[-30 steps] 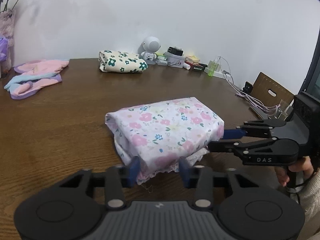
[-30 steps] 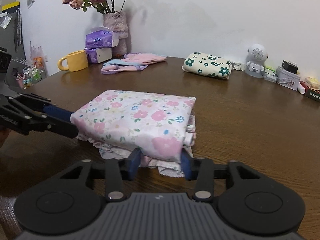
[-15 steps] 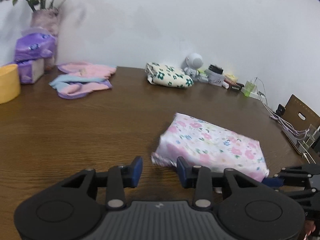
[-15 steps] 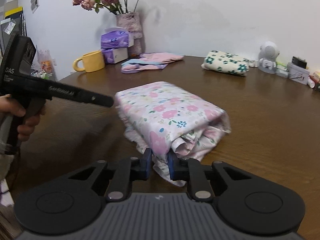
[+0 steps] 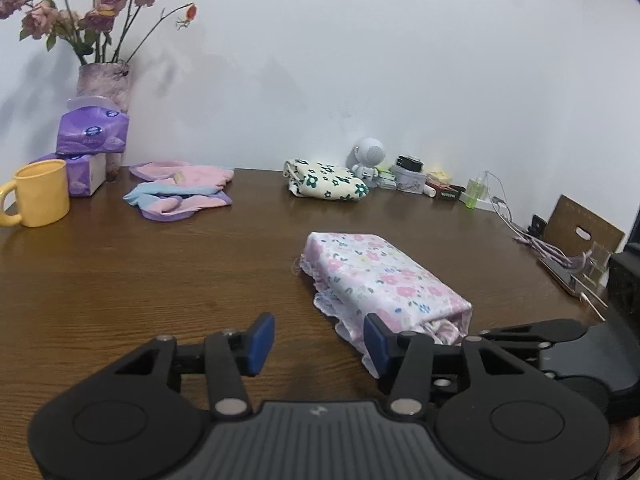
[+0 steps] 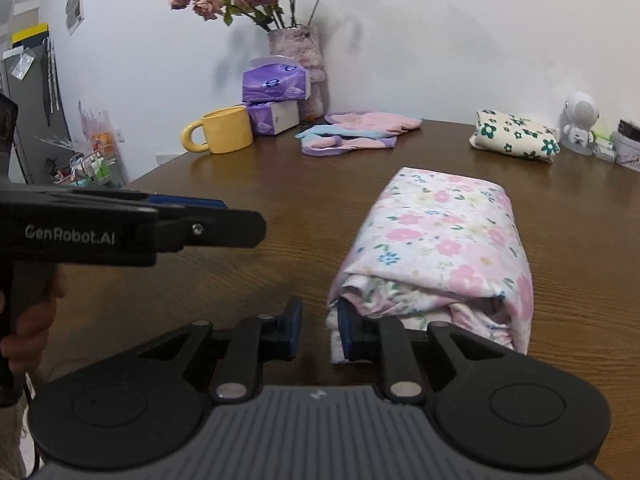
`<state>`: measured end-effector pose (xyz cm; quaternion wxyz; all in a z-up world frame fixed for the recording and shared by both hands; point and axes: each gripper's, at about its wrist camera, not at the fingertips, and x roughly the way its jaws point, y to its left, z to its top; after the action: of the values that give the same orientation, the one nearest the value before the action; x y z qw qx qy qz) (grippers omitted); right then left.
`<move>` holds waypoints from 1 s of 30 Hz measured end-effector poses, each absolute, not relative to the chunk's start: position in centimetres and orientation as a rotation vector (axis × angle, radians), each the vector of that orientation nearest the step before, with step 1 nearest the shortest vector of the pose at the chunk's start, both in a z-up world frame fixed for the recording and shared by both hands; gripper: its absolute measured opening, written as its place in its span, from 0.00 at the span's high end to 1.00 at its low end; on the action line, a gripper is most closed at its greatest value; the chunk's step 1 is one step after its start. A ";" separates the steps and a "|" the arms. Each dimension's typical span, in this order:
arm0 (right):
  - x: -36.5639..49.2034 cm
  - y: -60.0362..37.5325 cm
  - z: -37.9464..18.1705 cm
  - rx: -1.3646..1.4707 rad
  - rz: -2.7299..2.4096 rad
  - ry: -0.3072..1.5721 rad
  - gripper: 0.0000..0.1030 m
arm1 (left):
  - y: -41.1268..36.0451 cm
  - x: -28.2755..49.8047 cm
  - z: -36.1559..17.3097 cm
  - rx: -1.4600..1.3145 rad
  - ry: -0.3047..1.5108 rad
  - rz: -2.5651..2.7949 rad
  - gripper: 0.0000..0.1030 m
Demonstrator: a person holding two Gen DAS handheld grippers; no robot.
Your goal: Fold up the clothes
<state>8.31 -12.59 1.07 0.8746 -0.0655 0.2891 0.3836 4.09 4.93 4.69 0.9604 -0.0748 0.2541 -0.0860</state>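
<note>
A soft cotton garment (image 5: 380,276), pink-flowered and folded into a plump oblong, is laid on the wood-grain table (image 5: 160,280), with bare board to its left. The left gripper (image 5: 318,338) has just been opening; its jaws are parted wide with nothing between. The right gripper (image 6: 319,322) has just been opening too, its jaws narrow and empty, beside the frilled hem. A yellow mug (image 6: 224,130) is seen; its contents cannot be told.

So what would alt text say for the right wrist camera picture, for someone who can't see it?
A folded pink floral garment lies on a brown wooden table, just right of the right gripper, whose blue-padded jaws stand apart with nothing between them. The left gripper reaches in from the left; a yellow mug, purple tissue packs and other folded clothes sit behind.
</note>
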 end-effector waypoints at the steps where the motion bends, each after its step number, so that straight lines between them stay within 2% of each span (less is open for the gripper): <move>1: 7.9 -13.1 1.2 -0.135 0.802 0.603 0.71 | 4.8 3.9 4.6 -0.142 0.516 -0.190 0.53; 7: 6.5 -18.9 2.0 -0.129 0.667 0.545 0.61 | -0.1 4.9 4.1 0.018 0.519 -0.289 0.53; 11: 8.5 -21.0 1.6 -0.153 0.579 0.526 0.60 | -3.5 6.1 3.8 0.144 0.513 -0.248 0.53; 18: 11.8 -21.4 0.5 -0.124 0.652 0.559 0.60 | -4.7 7.3 2.8 0.173 0.554 -0.186 0.54; 20: 12.4 -21.2 0.3 -0.093 0.664 0.577 0.60 | -4.7 7.5 2.7 0.165 0.561 -0.176 0.60; 24: 13.5 -21.1 -0.1 -0.028 0.681 0.611 0.62 | -4.5 8.1 2.7 0.129 0.574 -0.166 0.85; 26: 13.9 -21.3 -0.2 0.006 0.681 0.620 0.78 | -4.2 8.3 2.6 0.108 0.577 -0.160 0.91; 28: 14.2 -21.6 -0.2 0.040 0.679 0.626 0.84 | -4.0 8.2 2.6 0.085 0.573 -0.142 0.97; 30: 14.5 -21.8 -0.3 0.073 0.676 0.631 0.89 | -3.8 8.1 2.6 0.064 0.567 -0.128 0.98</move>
<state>14.46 -21.84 -0.28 0.8943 0.0354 0.3043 0.3261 8.14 -3.78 2.57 0.9575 0.0316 0.2797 -0.0631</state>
